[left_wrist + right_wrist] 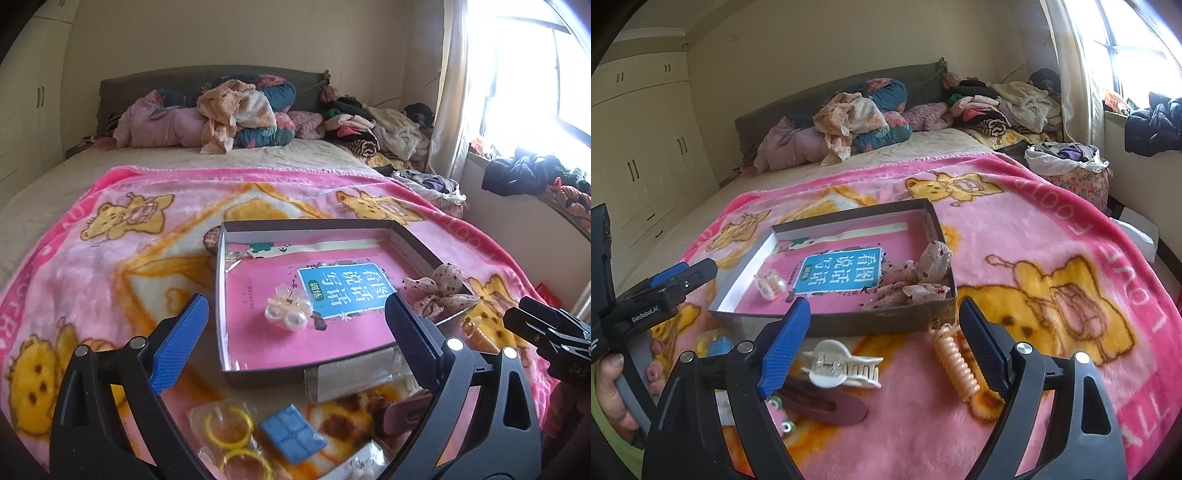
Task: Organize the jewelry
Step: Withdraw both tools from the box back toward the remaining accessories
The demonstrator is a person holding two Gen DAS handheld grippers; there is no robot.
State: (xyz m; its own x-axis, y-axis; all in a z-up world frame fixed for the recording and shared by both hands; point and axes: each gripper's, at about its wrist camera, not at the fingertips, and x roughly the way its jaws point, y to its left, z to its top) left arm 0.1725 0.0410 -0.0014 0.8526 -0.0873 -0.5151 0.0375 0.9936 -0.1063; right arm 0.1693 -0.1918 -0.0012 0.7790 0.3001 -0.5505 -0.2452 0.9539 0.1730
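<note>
On the bed's blanket point(1052, 236) we judge the job partly done: the box point(831, 325) holds a scrunchie point(923, 280) in its right corner and a pearl piece point(286, 310) mid-floor. Left outside along its near wall are a claw clip point(838, 363), coil tie point(955, 363), flat clip point(831, 406) and yellow rings point(229, 428). Both tools are spread and empty: the right tool point(882, 350) straddles the claw clip and coil tie, and the left tool point(295, 343) sits over the box's near wall.

Below the cardboard box point(258, 373), yellow rings point(231, 428) are lying blurred, and the picture's bottom edge is cutting off a packet point(364, 461) whose contents are staying unreadable.
</note>
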